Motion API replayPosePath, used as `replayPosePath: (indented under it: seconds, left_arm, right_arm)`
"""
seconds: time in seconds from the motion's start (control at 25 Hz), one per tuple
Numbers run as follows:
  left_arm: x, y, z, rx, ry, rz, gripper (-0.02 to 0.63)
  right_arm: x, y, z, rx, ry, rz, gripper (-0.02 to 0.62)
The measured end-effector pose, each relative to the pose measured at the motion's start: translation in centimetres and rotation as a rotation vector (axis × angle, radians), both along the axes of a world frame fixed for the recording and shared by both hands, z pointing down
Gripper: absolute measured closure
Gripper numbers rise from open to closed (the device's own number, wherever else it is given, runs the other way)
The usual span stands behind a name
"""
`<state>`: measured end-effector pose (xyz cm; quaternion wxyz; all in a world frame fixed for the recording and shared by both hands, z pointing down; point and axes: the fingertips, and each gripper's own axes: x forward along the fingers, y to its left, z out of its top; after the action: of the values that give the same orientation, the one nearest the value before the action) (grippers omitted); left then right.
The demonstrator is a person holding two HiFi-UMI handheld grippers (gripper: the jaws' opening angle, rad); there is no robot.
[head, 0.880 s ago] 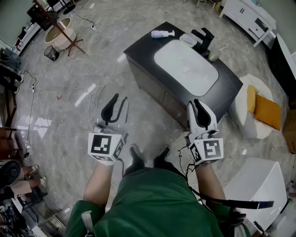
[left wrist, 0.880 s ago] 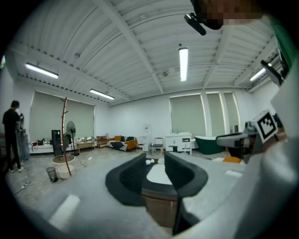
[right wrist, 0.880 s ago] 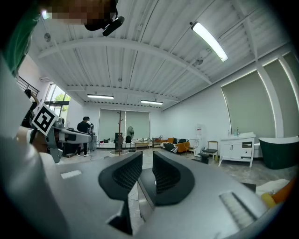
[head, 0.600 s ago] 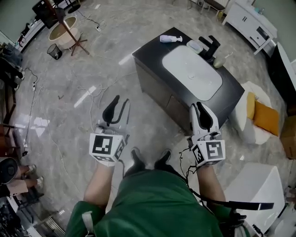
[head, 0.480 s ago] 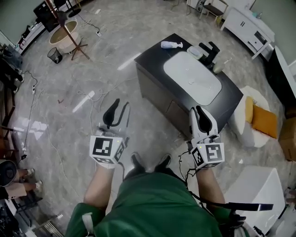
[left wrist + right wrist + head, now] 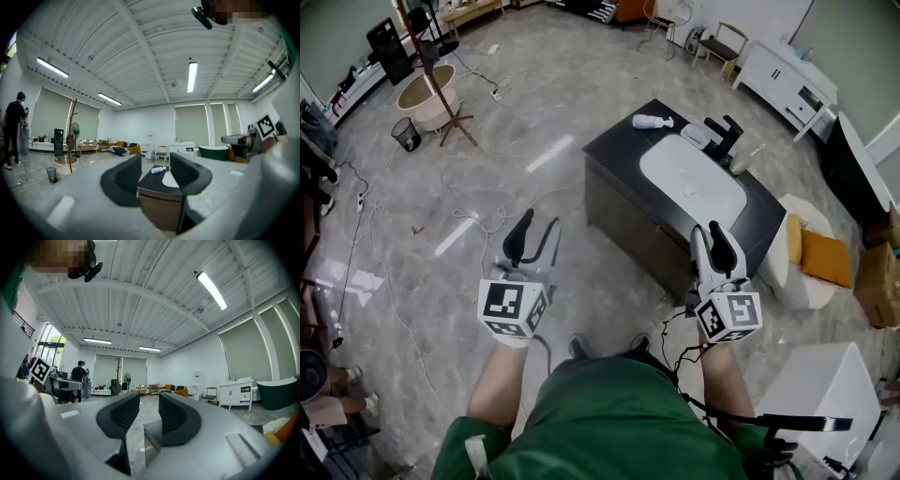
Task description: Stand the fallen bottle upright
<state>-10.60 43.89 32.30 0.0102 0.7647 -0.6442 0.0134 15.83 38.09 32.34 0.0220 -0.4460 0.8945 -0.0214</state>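
Left tool (image 6: pixel 539 223) and right tool (image 6: pixel 707 230) gape empty, short of the sink (image 6: pixel 705 202); grip the bottle (image 6: pixel 652 121), seemingly lying beyond it, mid-body.

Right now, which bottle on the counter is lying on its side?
The white bottle at the counter's far left corner, left of the faucet. It lies flat; the pale one right of the faucet stands upright.
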Motion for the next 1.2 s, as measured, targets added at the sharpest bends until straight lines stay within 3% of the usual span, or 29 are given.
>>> replayPosePath:
  seconds: [0.28,0.52,0.72,1.04,1.2]
  left_arm:
    - [-4.4,-0.8,1.2,-0.002,0.028,0.009,0.416]
    - [-4.9,-6.1,4.4,-0.036,0.052,-0.018,0.416]
    - [-7.0,-8.9,3.1,-0.059,0.031,-0.050,0.416]
    - [-4.5,-20.3,1.6,-0.061,-0.004,-0.115,0.416]
    - [-4.3,-22.7,1.3,-0.079,-0.011,-0.138,0.417]
  right_arm:
    - [-2.8,-0.7,0.8,-0.042,-0.019,0.035,0.483]
    - [-2.8,-7.0,3.6,-0.081,-0.025,0.025,0.483]
    - [-5.5,-11.0,3.3,-0.111,-0.052,-0.010,0.483]
    - [-4.3,-24.5,3.4,-0.126,-0.110,-0.093,0.485]
    - [-4.7,-27.4,3.3,-0.141,-0.124,-0.127,0.485]
